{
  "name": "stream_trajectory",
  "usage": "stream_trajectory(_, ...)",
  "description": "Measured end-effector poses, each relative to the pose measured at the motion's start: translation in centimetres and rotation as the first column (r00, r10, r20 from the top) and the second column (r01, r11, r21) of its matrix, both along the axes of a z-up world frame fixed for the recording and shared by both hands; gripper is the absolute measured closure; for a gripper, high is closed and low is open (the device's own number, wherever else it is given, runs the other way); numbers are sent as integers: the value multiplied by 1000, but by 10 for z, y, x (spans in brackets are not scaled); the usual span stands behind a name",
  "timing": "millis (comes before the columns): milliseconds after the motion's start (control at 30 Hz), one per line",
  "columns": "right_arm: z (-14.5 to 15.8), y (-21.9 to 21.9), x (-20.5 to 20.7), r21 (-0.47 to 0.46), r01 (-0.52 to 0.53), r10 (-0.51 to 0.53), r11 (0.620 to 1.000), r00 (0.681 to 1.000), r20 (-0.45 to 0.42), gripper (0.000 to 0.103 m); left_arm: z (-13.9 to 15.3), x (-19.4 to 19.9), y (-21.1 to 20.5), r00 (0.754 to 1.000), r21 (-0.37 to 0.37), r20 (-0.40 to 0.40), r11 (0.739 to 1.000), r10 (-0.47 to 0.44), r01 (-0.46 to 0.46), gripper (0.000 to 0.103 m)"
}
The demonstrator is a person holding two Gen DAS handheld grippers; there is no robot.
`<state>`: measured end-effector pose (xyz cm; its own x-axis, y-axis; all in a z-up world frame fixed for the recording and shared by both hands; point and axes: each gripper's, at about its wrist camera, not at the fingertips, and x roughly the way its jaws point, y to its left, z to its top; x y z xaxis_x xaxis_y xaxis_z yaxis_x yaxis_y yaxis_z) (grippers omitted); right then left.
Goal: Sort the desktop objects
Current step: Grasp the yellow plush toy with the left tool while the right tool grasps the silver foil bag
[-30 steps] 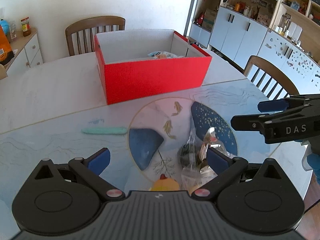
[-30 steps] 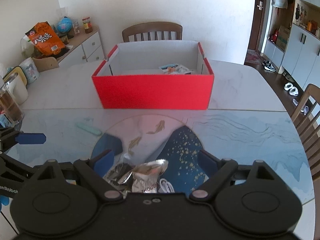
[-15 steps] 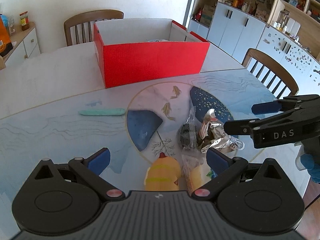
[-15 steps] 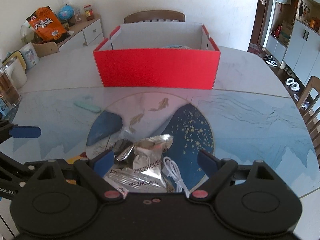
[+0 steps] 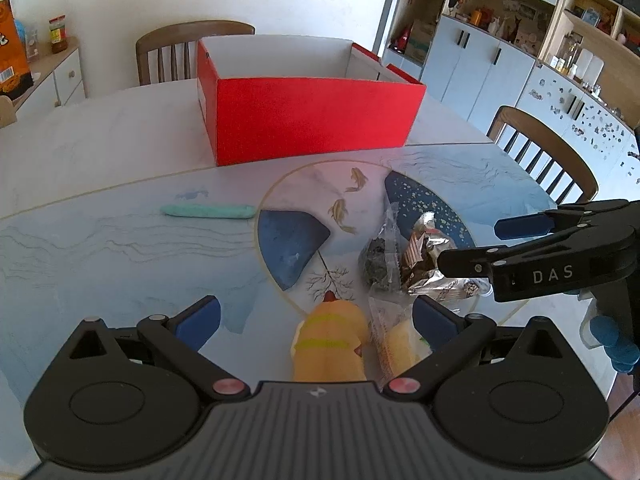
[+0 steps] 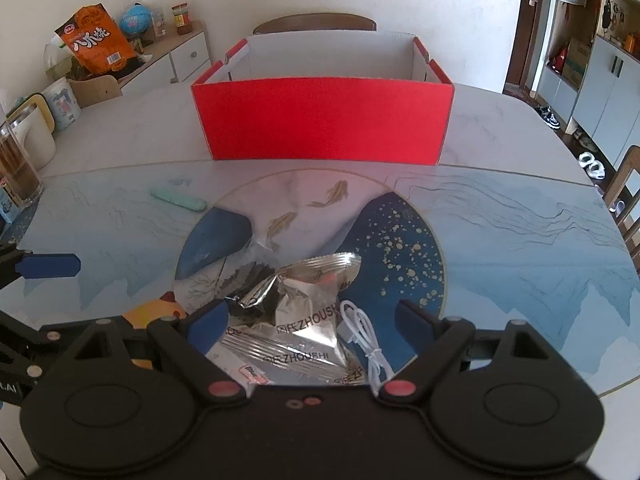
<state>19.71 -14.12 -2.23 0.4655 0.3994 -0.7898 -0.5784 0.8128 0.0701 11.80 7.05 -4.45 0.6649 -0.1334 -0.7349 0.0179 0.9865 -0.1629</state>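
Note:
A red box (image 5: pixel 312 120) stands at the far middle of the table; it also shows in the right wrist view (image 6: pixel 324 120). My left gripper (image 5: pixel 316 314) is open above a yellow toy (image 5: pixel 330 340) and a clear packet with yellow contents (image 5: pixel 398 344). My right gripper (image 6: pixel 310 316) is open over silver foil snack packs (image 6: pixel 308 308), with a white cable (image 6: pixel 364 336) beside them. A dark packet in clear wrap (image 5: pixel 378 260) lies next to the foil packs (image 5: pixel 426 256). A mint-green bar (image 5: pixel 208 211) lies to the left.
Wooden chairs stand behind the box (image 5: pixel 192 48) and at the right (image 5: pixel 548 152). A sideboard (image 6: pixel 168 56) with an orange snack bag (image 6: pixel 96 40) stands at the left. Jars and containers (image 6: pixel 20 160) sit at the table's left edge.
Both grippers have pulled back towards the near table edge and lower. The yellow toy and the foil packs now lie between the fingers. Both stay open.

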Motion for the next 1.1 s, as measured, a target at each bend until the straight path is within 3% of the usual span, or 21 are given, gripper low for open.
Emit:
stream_trajectory(600,-21,1,8,-28,6,-6,1000,1000,-14,16,-27,3,1,999,26,-39,1000,-12,13,1)
stream_trajectory(867,-17,3,10,0,17,-17,1000,1000,-14,28,-26,3,-1,999,27,-24,999,-22,23,1)
stream_trajectory(1100,-19,2,17,19,40,-39,999,998,-49,30,-29,5,-2,999,25,-29,999,-28,29,5)
